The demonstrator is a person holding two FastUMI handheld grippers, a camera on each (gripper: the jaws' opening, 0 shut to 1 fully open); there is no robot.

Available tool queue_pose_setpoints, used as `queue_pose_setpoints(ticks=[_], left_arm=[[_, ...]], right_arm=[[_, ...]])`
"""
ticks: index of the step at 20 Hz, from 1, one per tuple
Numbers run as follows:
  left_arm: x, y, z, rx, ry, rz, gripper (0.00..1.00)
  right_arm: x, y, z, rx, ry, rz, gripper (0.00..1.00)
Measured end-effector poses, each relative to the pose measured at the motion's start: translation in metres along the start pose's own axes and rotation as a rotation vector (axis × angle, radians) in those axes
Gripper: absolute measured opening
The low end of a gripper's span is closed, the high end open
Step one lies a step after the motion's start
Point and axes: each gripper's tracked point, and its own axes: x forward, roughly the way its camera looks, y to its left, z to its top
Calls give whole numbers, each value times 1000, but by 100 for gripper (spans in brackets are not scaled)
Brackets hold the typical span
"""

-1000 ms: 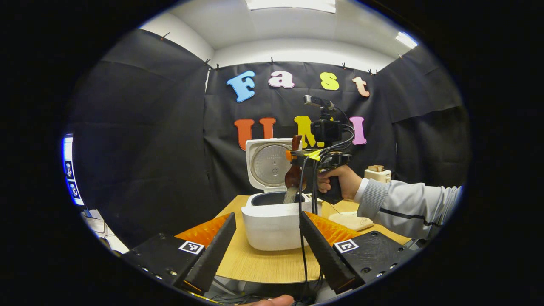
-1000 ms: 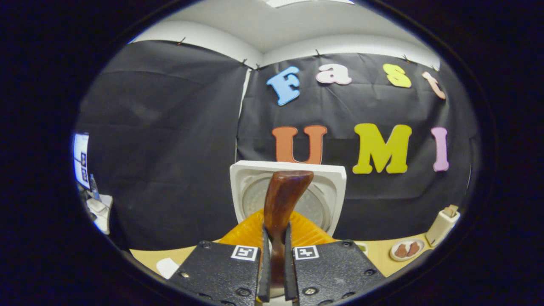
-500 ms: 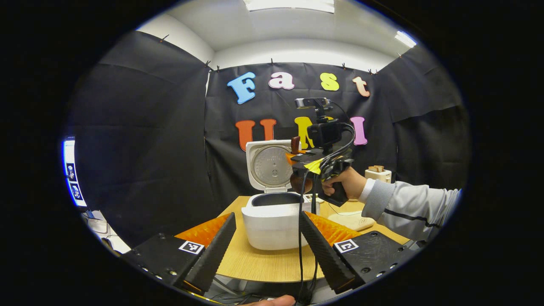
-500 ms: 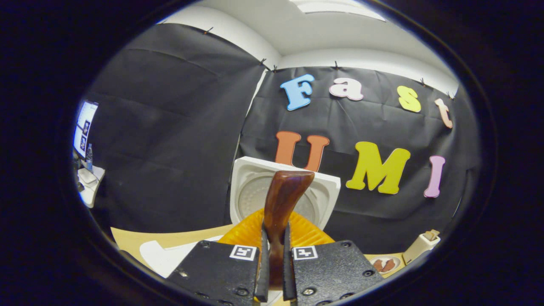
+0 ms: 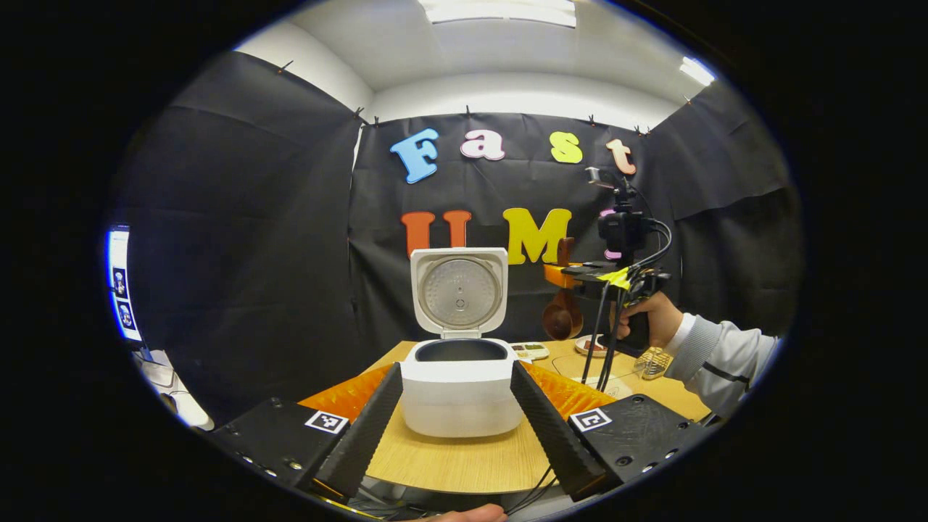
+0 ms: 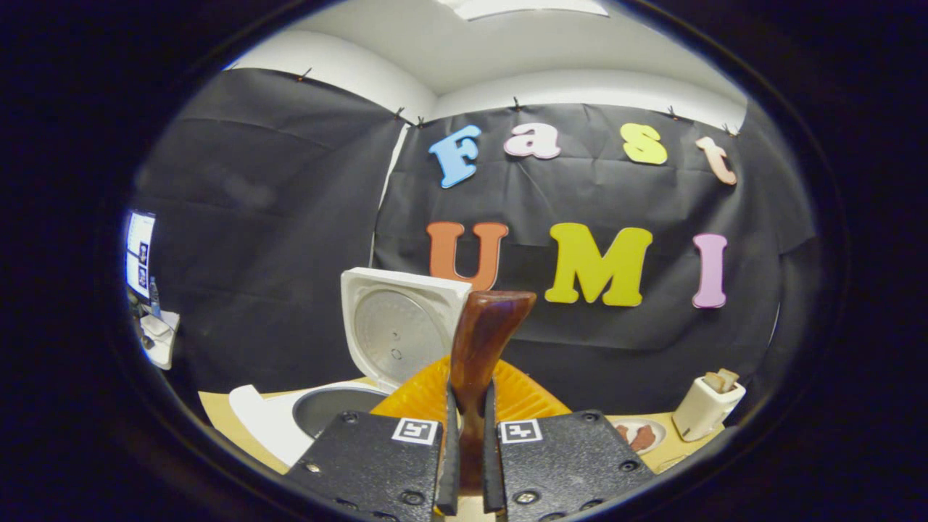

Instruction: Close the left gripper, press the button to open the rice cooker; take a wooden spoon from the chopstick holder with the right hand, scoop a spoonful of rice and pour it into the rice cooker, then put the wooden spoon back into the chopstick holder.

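Note:
The white rice cooker [image 5: 461,388] stands on the wooden table [image 5: 464,464] with its lid [image 5: 458,292] raised and its dark pot showing. My left gripper [image 5: 455,428] is open, its fingers either side of the cooker's body without touching it. To the cooker's right, a hand holds my right gripper [image 5: 573,272] in the air, shut on the wooden spoon [image 5: 562,316], bowl hanging down. In the right gripper view the spoon's brown handle [image 6: 482,341] stands up between the shut fingers of my right gripper [image 6: 467,464], with the cooker [image 6: 290,424] and lid [image 6: 399,333] to the left.
A toaster with bread [image 6: 705,406] and a small plate of food [image 6: 634,435] stand at the back right. A small device [image 5: 531,351] and a wire holder [image 5: 652,362] lie behind the cooker. A screen [image 5: 119,290] glows far left. Cables hang from the right gripper.
The right gripper has carried the spoon from above the open pot off to the right and slightly back. The left gripper has stayed put, still open.

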Motion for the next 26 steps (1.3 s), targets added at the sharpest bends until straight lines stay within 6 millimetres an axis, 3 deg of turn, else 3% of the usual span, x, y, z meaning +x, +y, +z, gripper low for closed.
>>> queue_pose_setpoints(ticks=[4, 8, 11, 14, 22, 26], left_arm=[[12, -15, -1, 27, -1, -2, 95], [20, -33, 9, 29, -9, -21, 95], [22, -29, 22, 62, -53, 18, 95], [30, -37, 26, 39, -74, 21, 95], [60, -61, 10, 54, -35, -8, 95], [71, -71, 5, 54, -26, -37, 95]], right_arm=[[-26, -61, -10, 19, 14, -63, 19], [-52, -103, -13, 52, 10, -89, 19], [-70, -139, -22, 50, 27, -133, 19], [-85, -166, -30, 50, 35, -163, 19], [-104, -261, -74, 41, 65, -323, 20], [-105, -293, -80, 46, 8, -408, 20]])
